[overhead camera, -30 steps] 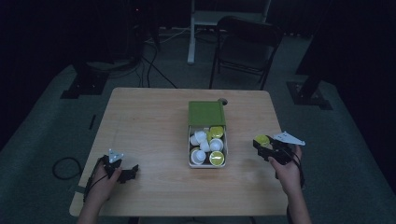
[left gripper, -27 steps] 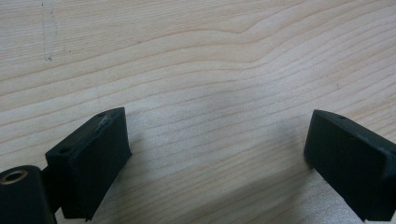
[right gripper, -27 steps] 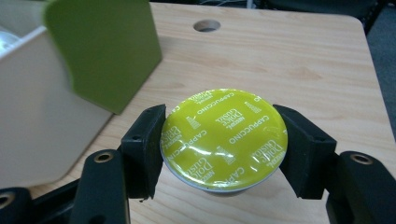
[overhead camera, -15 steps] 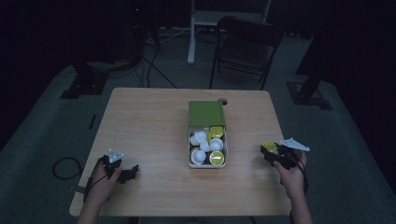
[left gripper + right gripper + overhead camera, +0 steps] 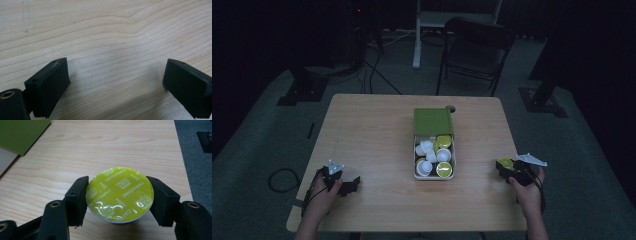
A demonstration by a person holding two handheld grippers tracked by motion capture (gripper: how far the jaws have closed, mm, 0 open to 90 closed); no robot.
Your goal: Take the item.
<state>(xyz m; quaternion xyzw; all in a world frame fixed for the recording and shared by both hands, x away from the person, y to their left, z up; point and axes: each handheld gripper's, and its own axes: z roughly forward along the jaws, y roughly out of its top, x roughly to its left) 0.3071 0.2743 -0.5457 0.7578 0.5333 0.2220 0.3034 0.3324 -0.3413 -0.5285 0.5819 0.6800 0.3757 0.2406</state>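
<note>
Capsule (image 5: 119, 193), yellow-green foil lid w/ "CAPPUCCINO" print, sits clamped betw. jaws of right gripper (image 5: 511, 169), near table's (image 5: 372, 130) right edge, well apart from box (image 5: 434, 150) of capsules at centre. Right hand (image 5: 530, 186) low, by the front right corner. Left gripper (image 5: 117, 82) wide apart, nothing held, over bare wood at front left.

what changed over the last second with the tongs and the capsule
The right tongs, shut on the yellow-lidded capsule, moved toward the person's edge of the table and slightly right, away from the box. The left tongs stayed open and empty at the near left; the box and its capsules did not move.
</note>
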